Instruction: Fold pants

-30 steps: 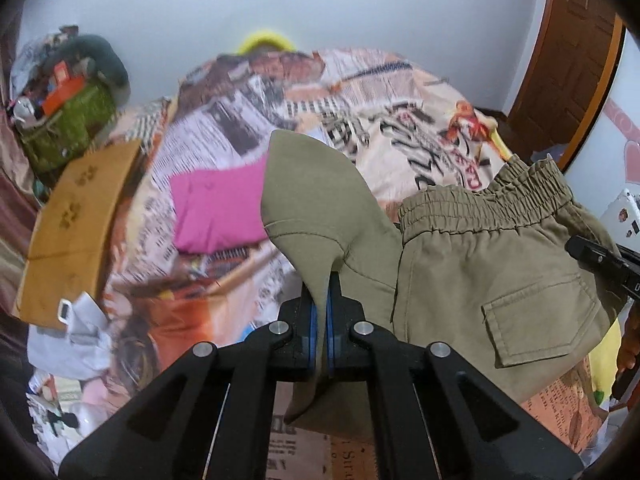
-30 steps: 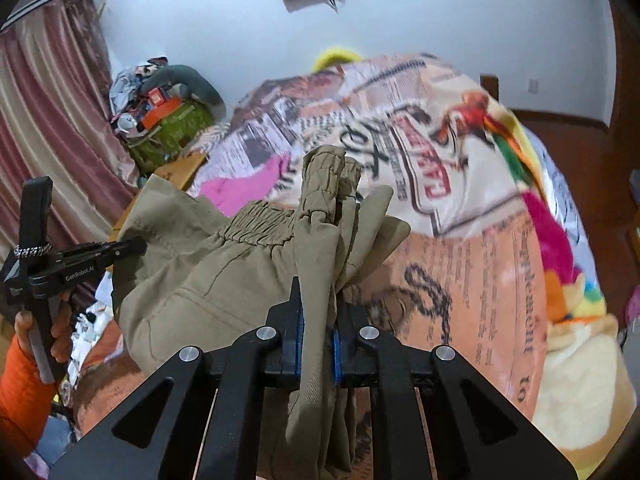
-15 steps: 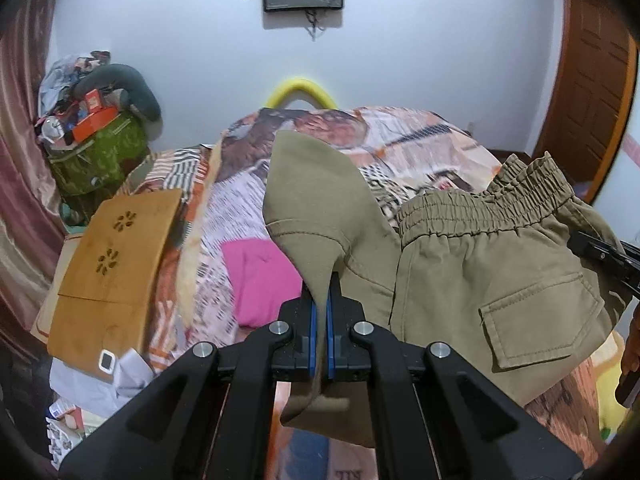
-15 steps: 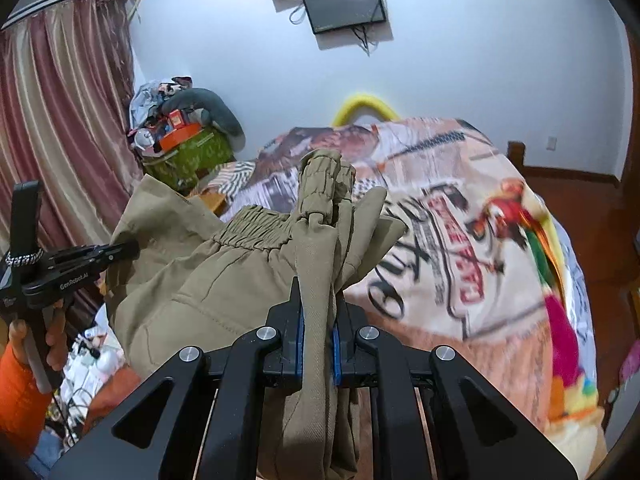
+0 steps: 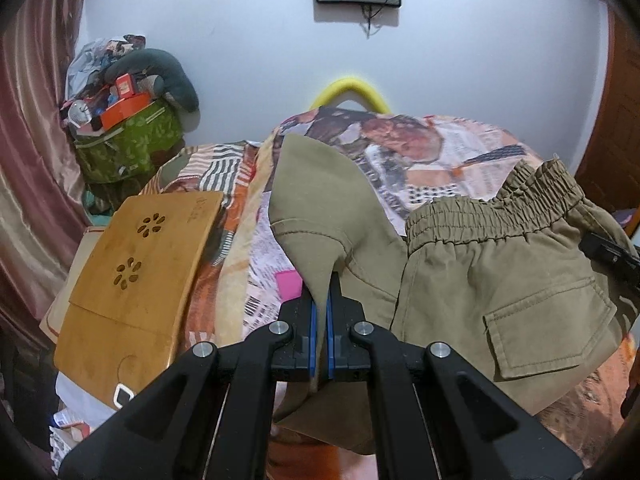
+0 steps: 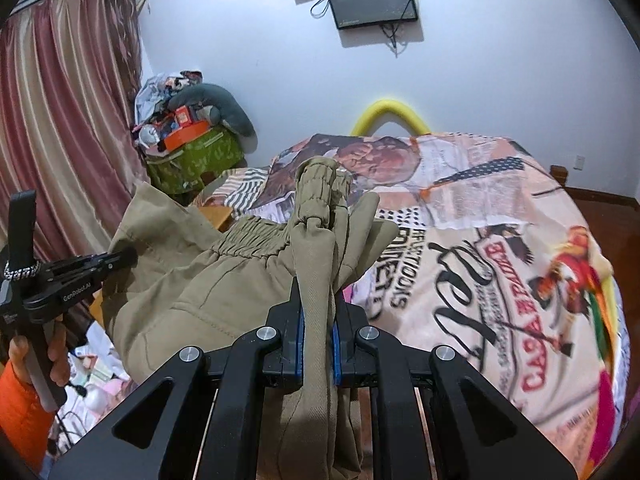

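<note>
Khaki pants (image 5: 500, 292) with an elastic waistband and a patch pocket hang in the air above the bed, held between both grippers. My left gripper (image 5: 320, 320) is shut on a flat fold of the khaki cloth, which rises in a pointed flap. My right gripper (image 6: 318, 320) is shut on a bunched part of the pants (image 6: 208, 280) at the waistband end. The left gripper also shows in the right wrist view (image 6: 116, 260), and the right gripper's tip shows in the left wrist view (image 5: 608, 254).
A bed with a newspaper-print blanket (image 6: 500, 240) lies below. A pink cloth (image 5: 289, 284) lies on it. A wooden lap board (image 5: 132, 280) leans at the left. A green bag with clutter (image 5: 128, 140) and curtains (image 6: 60, 120) stand at the left.
Both grippers have risen with the pants held in them, so the views now look more level at the wall and the screen. The pink cloth is now mostly hidden behind the pants.
</note>
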Demonstrator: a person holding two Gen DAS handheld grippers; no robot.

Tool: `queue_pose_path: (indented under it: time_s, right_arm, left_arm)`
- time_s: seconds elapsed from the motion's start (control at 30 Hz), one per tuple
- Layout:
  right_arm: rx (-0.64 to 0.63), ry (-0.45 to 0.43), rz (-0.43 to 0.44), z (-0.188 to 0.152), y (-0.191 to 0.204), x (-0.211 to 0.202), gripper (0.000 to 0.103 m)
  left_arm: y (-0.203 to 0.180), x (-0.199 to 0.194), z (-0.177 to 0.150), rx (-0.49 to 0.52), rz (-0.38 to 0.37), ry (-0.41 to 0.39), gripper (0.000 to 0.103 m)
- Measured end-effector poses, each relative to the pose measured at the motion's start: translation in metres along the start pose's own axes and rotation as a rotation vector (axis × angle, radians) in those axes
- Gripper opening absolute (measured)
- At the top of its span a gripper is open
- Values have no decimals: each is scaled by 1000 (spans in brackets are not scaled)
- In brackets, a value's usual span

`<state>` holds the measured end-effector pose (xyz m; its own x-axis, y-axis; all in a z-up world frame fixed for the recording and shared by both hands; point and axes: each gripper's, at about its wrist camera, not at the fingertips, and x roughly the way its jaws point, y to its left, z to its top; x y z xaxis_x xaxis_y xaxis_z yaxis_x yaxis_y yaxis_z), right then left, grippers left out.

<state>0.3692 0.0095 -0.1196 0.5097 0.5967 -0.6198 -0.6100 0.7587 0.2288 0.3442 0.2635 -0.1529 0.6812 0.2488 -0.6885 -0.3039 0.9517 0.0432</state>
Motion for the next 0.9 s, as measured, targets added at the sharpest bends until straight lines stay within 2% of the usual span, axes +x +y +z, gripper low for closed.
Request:
queue_pose_path:
  time_s: [0.23, 0.4, 0.5, 0.67, 0.87, 0.9]
  right_arm:
    - [-38, 58, -23, 0, -5, 60, 9]
    - [-47, 124, -46, -13, -14, 95, 9]
    - [-37, 166, -62, -22, -23, 107, 9]
    - [-17, 224, -75, -39, -33, 111, 11]
    - [-14, 246, -106, -44, -36, 99, 22]
    - [-16, 252, -116, -45, -35, 93, 27]
  left_arm:
    - [19, 72, -4, -10, 12, 50, 4]
    - [22, 125, -23, -16, -5, 147, 4]
    - [23, 149, -40, -16, 13, 216, 5]
    - [31, 169, -61, -26, 40, 331, 10]
    - [37, 163, -76, -13, 70, 380, 19]
    - [38, 161, -78, -11, 72, 388, 19]
